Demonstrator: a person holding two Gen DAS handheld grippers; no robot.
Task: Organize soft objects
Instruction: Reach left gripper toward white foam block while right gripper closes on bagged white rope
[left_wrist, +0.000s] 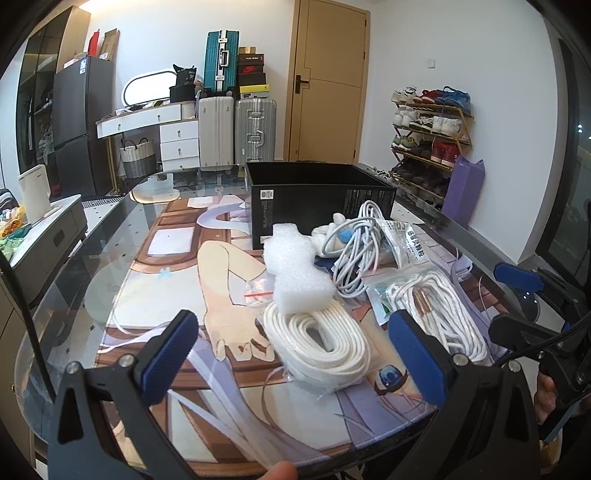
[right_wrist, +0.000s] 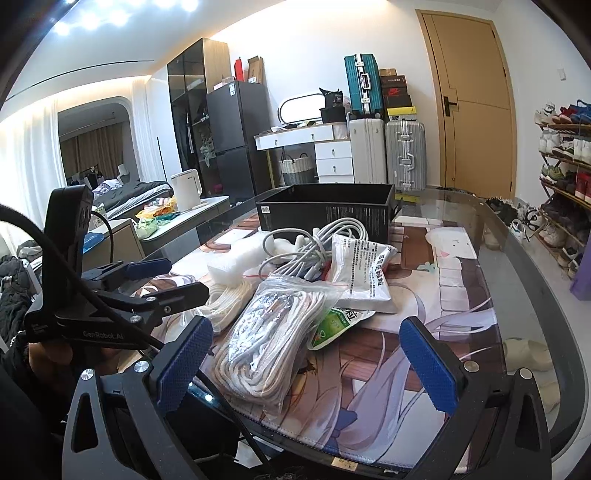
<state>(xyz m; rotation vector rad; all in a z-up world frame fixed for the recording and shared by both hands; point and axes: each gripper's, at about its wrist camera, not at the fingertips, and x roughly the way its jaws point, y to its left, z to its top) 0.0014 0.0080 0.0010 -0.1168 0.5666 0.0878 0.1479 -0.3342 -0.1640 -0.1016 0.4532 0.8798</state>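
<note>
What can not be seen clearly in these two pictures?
- Inside of the black box: both wrist views see only its outer walls and rim.
- Label print on the black box: too small to read.
- Grey charging cable: its lower part is hidden behind the white sachet in the right wrist view.
- Green packet: mostly hidden under the bagged cord.

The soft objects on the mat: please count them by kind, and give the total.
Bagged white rope bundles: 2
White foam pieces: 1
White cable bundles: 1
Printed sachets: 2, one white, one green
Small zip bag with a red strip: 1
Total: 7 visible; more may be hidden in the pile.
</note>
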